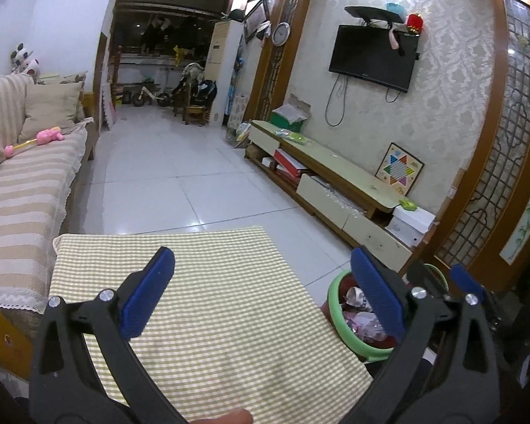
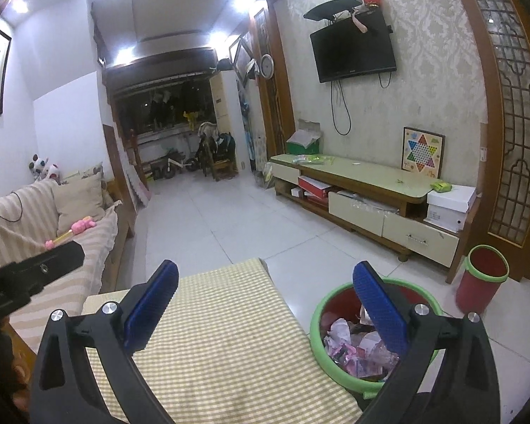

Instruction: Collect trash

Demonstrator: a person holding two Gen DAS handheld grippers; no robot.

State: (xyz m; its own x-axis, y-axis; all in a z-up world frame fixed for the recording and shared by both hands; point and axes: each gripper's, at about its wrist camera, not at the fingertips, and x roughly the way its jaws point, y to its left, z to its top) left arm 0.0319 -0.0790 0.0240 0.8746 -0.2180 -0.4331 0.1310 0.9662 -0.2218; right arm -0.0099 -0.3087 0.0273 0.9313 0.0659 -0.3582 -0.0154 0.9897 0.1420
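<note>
Left claw: the black two-finger claw with blue ribbed pads is spread wide, nothing between its fingers, hanging over the desk.
Right claw: the matching black-and-blue claw stands spread as wide as it goes, pads clear of everything; its tips also show at the right edge of the left wrist view.
Desk: a surface under a yellow-green and white checked cloth lies below and between both claws' fingers.
Trash: crumpled white paper and pink and clear plastic wrappers lie inside the bin, partly hidden behind the right claw's right finger.
Bin: a round red bin with a green rim sits on the floor just beside the desk's right edge, below the right claw's right pad; in the left wrist view it lies beyond the left claw's right finger.
Second bin: a smaller red cylinder with a green rim stands upright on the white tiled floor, further right of the right claw, near the low cream-and-wood TV cabinet.
Sofa: a beige striped sofa runs along the left of both claws.
</note>
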